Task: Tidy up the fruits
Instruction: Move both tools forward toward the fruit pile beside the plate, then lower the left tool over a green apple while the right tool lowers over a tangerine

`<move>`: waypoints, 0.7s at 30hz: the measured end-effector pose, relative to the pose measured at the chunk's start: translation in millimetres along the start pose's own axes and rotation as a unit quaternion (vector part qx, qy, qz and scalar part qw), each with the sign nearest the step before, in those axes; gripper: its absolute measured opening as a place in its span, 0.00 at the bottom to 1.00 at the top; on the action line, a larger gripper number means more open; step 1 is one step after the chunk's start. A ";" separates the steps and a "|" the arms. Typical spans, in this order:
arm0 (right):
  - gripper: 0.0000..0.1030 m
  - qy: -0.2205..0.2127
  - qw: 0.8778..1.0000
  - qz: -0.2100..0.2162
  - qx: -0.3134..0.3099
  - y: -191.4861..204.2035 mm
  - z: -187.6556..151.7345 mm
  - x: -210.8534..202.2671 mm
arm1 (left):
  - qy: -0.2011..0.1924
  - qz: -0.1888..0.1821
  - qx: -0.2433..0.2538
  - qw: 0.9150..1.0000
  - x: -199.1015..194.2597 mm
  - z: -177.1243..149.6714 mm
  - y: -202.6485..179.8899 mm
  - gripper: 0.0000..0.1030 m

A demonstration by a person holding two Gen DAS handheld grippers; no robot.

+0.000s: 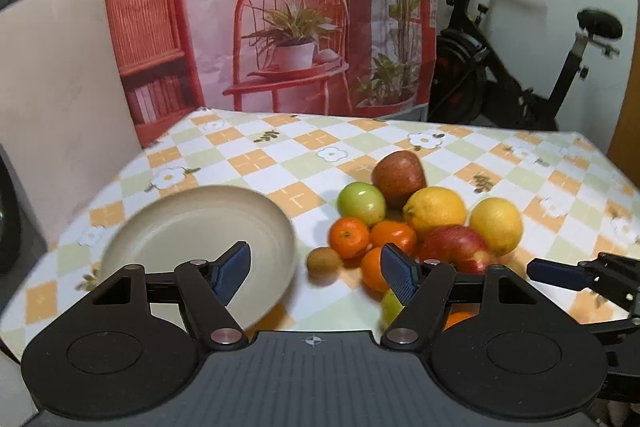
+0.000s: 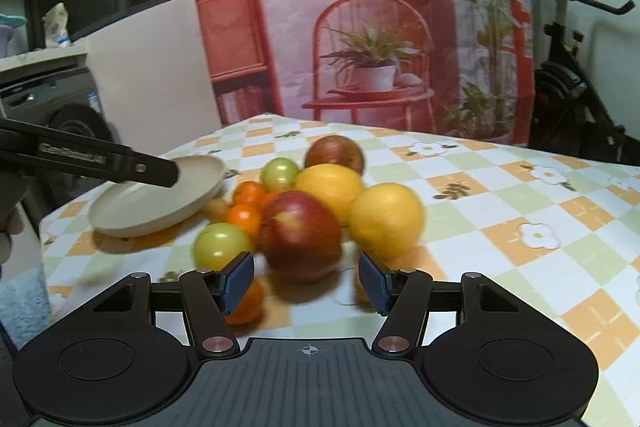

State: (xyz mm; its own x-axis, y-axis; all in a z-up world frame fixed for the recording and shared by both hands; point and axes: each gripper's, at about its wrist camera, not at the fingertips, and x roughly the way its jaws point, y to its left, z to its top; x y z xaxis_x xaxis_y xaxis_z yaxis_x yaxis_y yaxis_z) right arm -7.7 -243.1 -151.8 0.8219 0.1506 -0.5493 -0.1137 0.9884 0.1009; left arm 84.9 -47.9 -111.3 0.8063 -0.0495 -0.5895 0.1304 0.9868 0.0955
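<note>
Fruit heap on the worktop [image 1: 280,163], beside the empty plate [image 1: 192,227]; my right tool [image 2: 306,281] stands apart, nothing clamped, facing the near red apple [image 2: 300,231]; my left tool [image 1: 316,267] likewise apart, nearer the plate and the kiwi [image 1: 323,260]. Risk, as I judge it: closing on the apple may nudge the lemon [image 2: 386,219] and green fruit [image 2: 222,245], which could roll; open cloth lies right, the worktop's edge left.

Left wrist view: low over the table's [image 1: 280,163] near edge, facing the printed backdrop [image 1: 280,7], plate [image 1: 192,227] close. Right wrist view: same direction, nearer the fruit pile [image 2: 312,211]. Both share plate, pile and backdrop.
</note>
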 end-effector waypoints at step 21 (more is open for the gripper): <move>0.33 0.066 0.996 0.053 -0.038 25.9 -3.0 19.4 | 0.009 -0.048 -0.040 0.998 4.7 -9.2 22.3 0.70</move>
State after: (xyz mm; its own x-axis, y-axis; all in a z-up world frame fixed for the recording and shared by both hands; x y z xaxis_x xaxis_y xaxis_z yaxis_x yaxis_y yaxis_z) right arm 3.6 -214.6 -162.3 0.7229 0.2505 -0.6439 -0.2415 0.9648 0.1041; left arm 86.3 -24.7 -119.3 0.7820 -0.1420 -0.6069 0.1589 0.9869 -0.0261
